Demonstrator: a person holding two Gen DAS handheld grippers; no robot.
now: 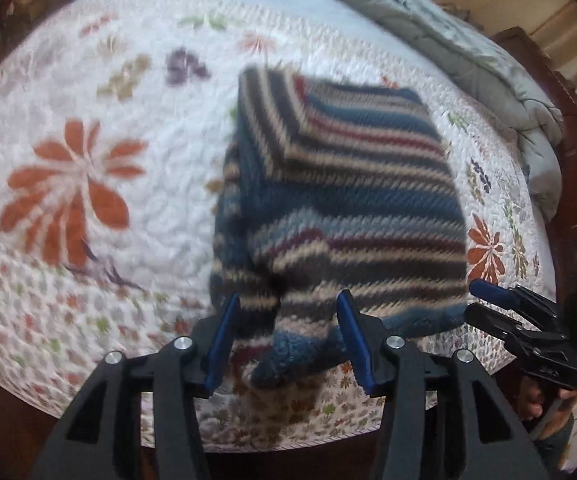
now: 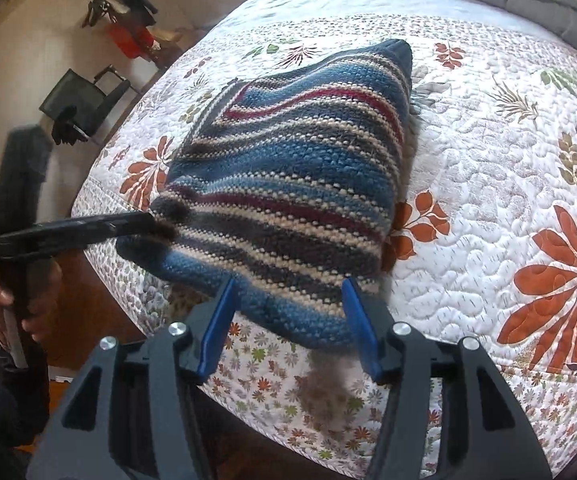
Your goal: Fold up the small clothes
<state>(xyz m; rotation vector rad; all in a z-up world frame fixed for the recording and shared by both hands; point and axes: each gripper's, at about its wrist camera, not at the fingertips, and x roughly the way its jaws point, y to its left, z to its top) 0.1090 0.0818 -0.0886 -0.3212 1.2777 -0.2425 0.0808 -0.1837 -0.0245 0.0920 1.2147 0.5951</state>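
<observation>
On the floral quilt (image 2: 488,152) lies a striped sweater (image 2: 288,184), both claws, left (image 1: 288,336) and right (image 2: 288,320), parted over its hem.

Soft, even daylight; heavy fisheye bending in both views.
The left wrist view is smeared by motion blur across the quilt (image 1: 88,208) and striped sweater (image 1: 340,200); the right wrist view is sharper, with faint shadow under the sweater's hem.
</observation>
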